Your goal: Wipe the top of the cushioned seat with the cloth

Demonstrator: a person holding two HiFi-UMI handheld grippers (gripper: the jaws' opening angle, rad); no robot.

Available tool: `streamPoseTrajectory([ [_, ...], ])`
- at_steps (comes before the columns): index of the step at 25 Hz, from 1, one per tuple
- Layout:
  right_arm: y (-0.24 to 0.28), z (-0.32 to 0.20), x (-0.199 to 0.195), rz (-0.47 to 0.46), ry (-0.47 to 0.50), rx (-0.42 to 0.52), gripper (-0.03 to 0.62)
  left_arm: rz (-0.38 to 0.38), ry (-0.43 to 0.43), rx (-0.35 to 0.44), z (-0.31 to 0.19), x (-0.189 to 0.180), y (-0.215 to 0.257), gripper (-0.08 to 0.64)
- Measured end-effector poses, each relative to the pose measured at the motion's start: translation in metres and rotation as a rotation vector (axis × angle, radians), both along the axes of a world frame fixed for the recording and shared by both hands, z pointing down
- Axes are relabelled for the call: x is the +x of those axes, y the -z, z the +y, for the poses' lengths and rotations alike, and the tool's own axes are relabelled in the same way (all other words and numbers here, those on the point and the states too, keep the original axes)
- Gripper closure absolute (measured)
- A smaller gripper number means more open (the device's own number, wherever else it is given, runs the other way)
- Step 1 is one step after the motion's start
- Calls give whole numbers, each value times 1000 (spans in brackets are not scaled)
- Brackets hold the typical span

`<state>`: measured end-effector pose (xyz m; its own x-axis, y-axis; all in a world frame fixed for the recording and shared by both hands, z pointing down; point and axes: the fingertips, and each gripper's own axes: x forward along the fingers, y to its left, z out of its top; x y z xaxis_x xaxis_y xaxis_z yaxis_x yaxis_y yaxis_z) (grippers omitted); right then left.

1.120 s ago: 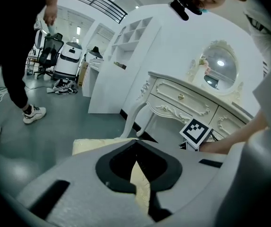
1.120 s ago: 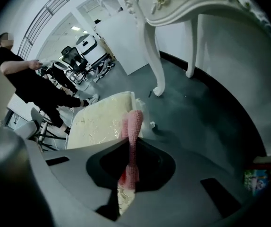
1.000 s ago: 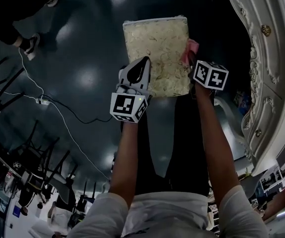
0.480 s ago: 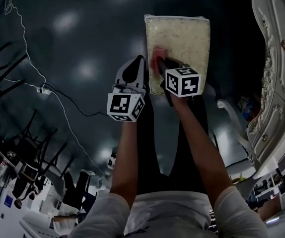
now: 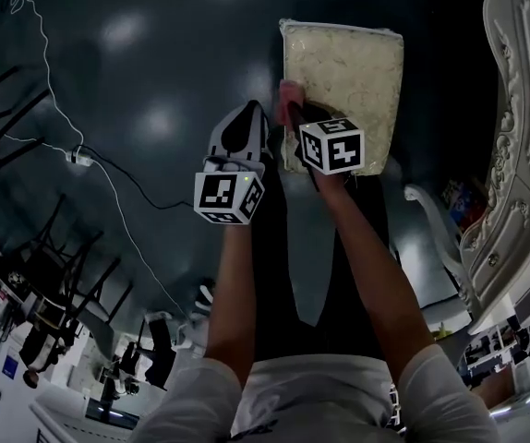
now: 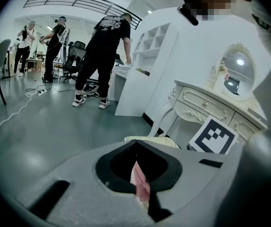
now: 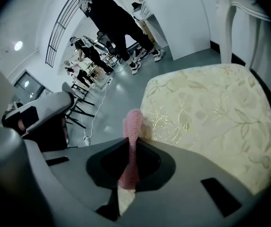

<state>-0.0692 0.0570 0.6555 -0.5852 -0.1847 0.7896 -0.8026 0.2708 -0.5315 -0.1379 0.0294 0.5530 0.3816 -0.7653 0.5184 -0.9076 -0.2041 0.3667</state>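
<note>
1. Your right gripper (image 7: 127,186) is clamped on the soft, limp pink cloth (image 7: 132,126), which rests at the cushioned seat's (image 5: 355,67) left edge. Keep a deep pinch.
2. Your left gripper (image 6: 144,200), beside the seat, is closed on a pink strip (image 6: 137,174).

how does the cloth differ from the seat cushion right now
The cloth is pink, the seat cushion cream with a leafy pattern. The cloth is small and bunched, the seat cushion broad and flat. The right hand-held gripper clamps the cloth, not the seat cushion. Both are fabric.
</note>
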Motion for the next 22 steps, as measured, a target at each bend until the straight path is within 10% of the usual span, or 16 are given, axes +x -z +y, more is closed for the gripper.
streamPoseTrajectory([
  [22,5,-2,158,65,-183,15,568,30,-143,-9,-11,112,-6,546],
])
